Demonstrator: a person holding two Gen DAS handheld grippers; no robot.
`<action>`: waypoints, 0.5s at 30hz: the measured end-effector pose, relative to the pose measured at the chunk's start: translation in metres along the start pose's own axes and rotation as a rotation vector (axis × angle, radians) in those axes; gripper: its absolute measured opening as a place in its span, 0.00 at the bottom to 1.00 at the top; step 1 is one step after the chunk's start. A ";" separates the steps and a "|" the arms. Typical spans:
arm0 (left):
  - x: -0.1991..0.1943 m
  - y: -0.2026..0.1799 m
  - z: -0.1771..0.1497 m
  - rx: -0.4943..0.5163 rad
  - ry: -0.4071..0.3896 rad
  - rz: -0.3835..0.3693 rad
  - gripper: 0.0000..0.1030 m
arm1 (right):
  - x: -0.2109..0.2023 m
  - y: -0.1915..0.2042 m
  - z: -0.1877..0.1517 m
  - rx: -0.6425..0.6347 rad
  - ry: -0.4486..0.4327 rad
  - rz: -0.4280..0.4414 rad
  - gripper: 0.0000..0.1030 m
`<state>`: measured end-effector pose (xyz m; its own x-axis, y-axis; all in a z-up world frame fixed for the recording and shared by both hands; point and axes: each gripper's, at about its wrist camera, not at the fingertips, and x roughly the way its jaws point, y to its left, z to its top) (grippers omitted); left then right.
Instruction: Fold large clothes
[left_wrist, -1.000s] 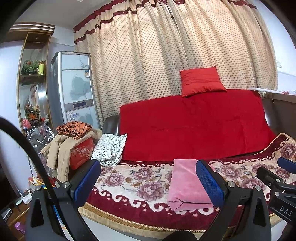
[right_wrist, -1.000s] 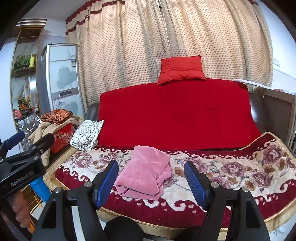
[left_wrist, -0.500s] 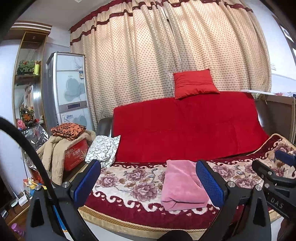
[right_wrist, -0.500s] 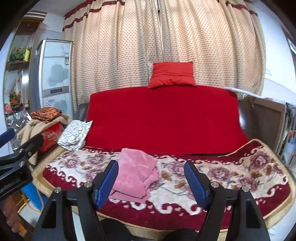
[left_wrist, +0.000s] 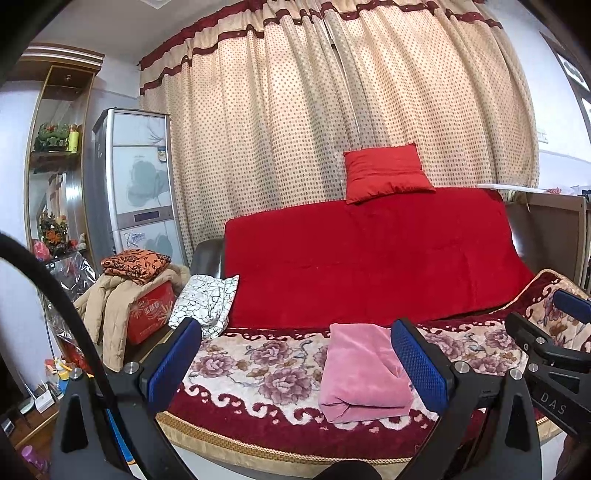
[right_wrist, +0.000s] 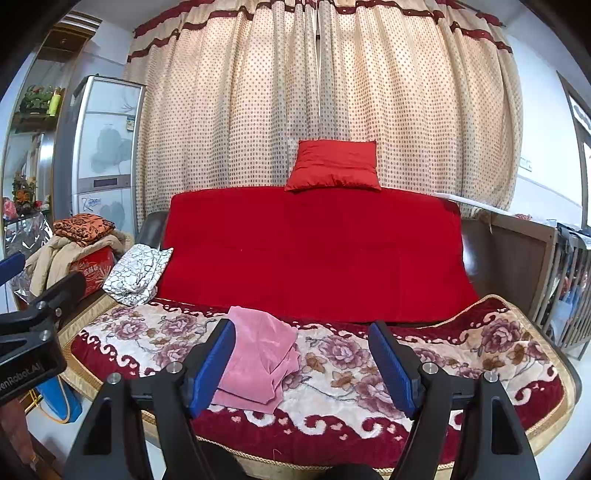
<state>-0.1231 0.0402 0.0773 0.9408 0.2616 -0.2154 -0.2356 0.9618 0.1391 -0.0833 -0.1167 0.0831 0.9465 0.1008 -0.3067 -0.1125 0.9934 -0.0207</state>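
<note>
So the pink garment (right_wrist: 258, 360) is sitting folded into a compact bundle on the floral blanket (right_wrist: 461, 354) over the sofa seat, near the front edge, roughly 7 o'clock from the red cushion (right_wrist: 334, 166) in the right wrist view. Looks to me like the folding on this piece is basically done, or close to it.

Both tools are well back from it. The left gripper (left_wrist: 295, 360) has its jaws spread wide with nothing between them, and same story for the right gripper (right_wrist: 301, 365): wide apart, empty, just hovering in front of the sofa.

If there's a tidy-up left, I'd go for the right side of the bundle, where the layers look a bit uneven and splayed in the right wrist view (the left wrist view makes it look neater, so hard to be sure). Come in low, pinch all the layers at the edge together, not just the top one, or the plush fabric will slide and undo the fold.

Otherwise the black-and-white patterned cloth (right_wrist: 138, 273) at about 10 o'clock from the bundle, up on the armrest end, seems like the obvious next candidate.
</note>
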 end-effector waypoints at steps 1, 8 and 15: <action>-0.001 0.001 0.000 -0.003 -0.003 0.001 0.99 | 0.000 0.000 0.000 -0.002 -0.002 0.002 0.76; -0.004 0.009 0.000 -0.034 -0.019 0.006 0.99 | -0.001 0.005 0.000 -0.019 0.001 0.001 0.76; -0.003 0.014 -0.002 -0.044 -0.019 0.003 0.99 | -0.001 0.010 -0.001 -0.032 0.007 -0.001 0.75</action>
<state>-0.1292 0.0528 0.0782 0.9445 0.2636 -0.1962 -0.2487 0.9637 0.0971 -0.0853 -0.1069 0.0820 0.9444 0.0993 -0.3135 -0.1214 0.9912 -0.0517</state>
